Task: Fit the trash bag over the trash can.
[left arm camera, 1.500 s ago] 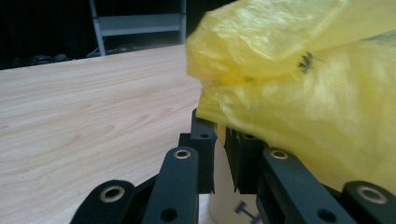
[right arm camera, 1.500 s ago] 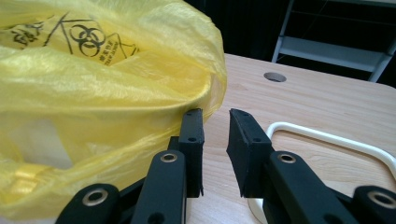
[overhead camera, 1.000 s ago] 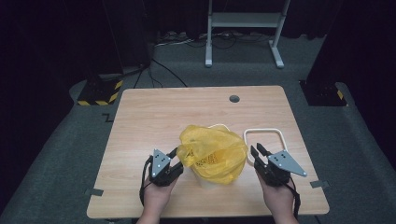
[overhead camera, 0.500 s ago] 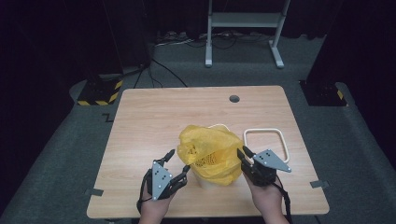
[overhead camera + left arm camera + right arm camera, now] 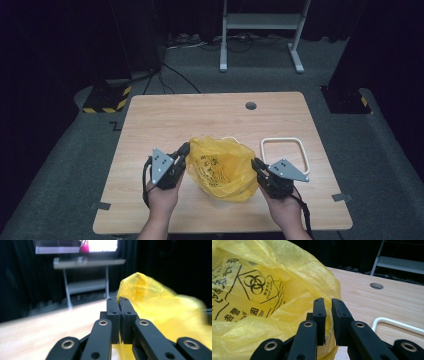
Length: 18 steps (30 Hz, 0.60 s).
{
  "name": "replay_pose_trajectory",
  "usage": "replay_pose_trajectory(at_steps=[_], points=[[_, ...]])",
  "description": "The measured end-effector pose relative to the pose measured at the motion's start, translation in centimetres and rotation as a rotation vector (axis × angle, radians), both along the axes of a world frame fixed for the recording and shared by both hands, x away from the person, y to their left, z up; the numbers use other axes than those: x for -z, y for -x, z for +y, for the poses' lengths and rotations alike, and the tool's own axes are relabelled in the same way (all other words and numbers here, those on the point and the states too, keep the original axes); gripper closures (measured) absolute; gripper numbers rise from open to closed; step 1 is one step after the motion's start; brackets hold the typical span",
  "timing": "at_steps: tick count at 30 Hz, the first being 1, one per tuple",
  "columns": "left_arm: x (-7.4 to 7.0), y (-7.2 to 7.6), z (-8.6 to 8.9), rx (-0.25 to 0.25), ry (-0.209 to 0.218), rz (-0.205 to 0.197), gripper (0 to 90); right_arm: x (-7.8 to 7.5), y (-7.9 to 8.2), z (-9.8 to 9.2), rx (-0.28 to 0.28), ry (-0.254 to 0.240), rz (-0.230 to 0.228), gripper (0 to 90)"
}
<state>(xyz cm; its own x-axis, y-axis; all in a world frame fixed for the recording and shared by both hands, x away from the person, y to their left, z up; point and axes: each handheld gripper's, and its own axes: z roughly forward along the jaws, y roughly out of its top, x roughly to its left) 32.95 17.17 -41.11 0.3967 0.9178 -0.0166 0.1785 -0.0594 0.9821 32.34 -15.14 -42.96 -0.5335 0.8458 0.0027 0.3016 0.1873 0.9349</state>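
A yellow plastic bag (image 5: 220, 167) printed with a black biohazard sign stands open-topped on the wooden table (image 5: 200, 115) near its front edge. My left gripper (image 5: 185, 148) is at the bag's upper left rim. Its jaws have just been closing; in the left gripper view they (image 5: 119, 301) meet, with the yellow film (image 5: 155, 305) running out from between them. My right gripper (image 5: 255, 163) is at the bag's right side. Its jaws (image 5: 328, 302) have just been closing to a narrow slit, and a fold of the bag (image 5: 262, 290) is caught in it.
A white rounded wire frame (image 5: 285, 152) lies flat on the table just right of the bag, close behind the right gripper. A round hole (image 5: 251, 106) is in the tabletop farther back. A grey metal stand (image 5: 260, 30) and cables are on the floor beyond.
The left gripper, open and low beside the bag half a second ago, has risen to the bag's left rim and shut. The right gripper has narrowed its jaws and stayed in place.
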Motion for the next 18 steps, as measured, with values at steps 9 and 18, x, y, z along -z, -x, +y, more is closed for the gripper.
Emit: replay_pose_trajectory(at_steps=[9, 18], points=[[4.2, -3.4, -0.1, 0.06, -0.036, 0.176, 89.3, 0.0, -0.2, 0.0, -0.004, -0.001, -0.004, 81.5], [4.3, -2.6, -0.5, 0.094, -0.053, 0.164, 86.8, 0.0, 3.7, -3.0, 0.038, -0.029, -0.032, 78.4]])
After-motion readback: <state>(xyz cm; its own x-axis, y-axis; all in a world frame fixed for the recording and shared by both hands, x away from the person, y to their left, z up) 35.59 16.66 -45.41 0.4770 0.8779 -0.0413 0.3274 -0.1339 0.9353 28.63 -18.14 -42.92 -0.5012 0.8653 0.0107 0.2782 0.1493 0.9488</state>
